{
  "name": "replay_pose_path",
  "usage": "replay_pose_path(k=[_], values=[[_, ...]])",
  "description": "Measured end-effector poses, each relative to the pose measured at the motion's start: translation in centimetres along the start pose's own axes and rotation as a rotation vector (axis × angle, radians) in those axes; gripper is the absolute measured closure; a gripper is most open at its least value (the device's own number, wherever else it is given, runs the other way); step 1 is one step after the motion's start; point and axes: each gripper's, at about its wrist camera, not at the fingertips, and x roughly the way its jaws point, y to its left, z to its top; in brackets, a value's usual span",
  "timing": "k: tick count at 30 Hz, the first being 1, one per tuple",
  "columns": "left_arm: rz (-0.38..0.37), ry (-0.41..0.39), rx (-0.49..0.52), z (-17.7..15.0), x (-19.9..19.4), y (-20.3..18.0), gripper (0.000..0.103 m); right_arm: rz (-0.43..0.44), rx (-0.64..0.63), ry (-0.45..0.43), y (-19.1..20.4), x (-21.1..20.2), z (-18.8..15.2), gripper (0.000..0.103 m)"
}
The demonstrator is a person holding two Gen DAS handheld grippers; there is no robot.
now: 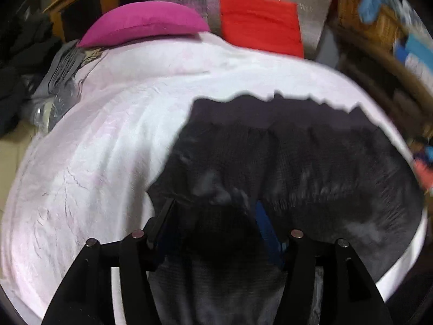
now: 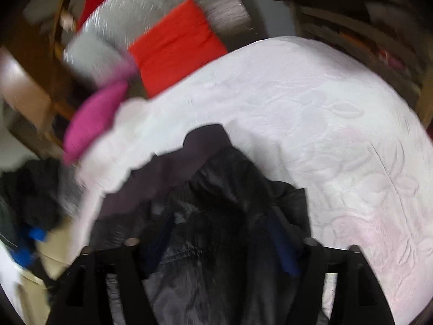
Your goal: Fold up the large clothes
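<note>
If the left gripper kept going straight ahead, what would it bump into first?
Most likely the dark garment. It lies on the white bedspread right in front of the open left gripper, and some of it already sits between the fingers. Depth is hard to judge.

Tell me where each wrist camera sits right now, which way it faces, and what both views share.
Left wrist: on the left gripper, angled down along its spread fingers at the dark garment on the white bedspread, pink cushion beyond.
Right wrist: on the right gripper, angled down along its spread fingers at the bunched garment, view tilted and blurred.
Shared: garment, bedspread, pink cushion, red cushion. Only fingers show; no hand or sleeve.
</note>
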Motion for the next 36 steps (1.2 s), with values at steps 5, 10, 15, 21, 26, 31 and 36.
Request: replay_pose_path(k=[5, 10, 15, 21, 26, 31, 36], values=[[-0.183, 0.055, -0.173, 1.2, 0.0, 6.3, 0.016, 0.102, 0.104, 0.110, -6.1, 0.7, -0.4, 0.025], [-0.359, 0.183, -0.411, 0.8, 3.7, 11.7, 0.016, 0.161, 0.102, 0.260, -8.8, 3.4, -1.1, 0.025], [-0.469, 0.262, -0.427, -0.3, 5.9, 10.9, 0.016, 0.226, 0.038, 0.349, -8.5, 6.4, -1.8, 0.023], [-0.480, 0.363, -0.311, -1.1, 7.6, 7.0, 0.015, 0.328, -0.060, 0.388, -6.1, 7.9, -2.7, 0.004], [-0.566, 0.328, -0.306, -1.4, 7.9, 5.0, 0.012, 0.413, -0.032, 0.393, -4.2, 9.3, -3.1, 0.003], [-0.599, 0.283, -0.293, -1.1, 8.3, 2.0, 0.012, 0.372, -0.082, 0.383, -0.7, 11.3, -3.7, 0.002], [-0.621, 0.236, -0.319, -0.9, 8.3, 0.3, 0.020, 0.339, -0.113, 0.354, 1.2, 11.3, -4.6, 0.006]])
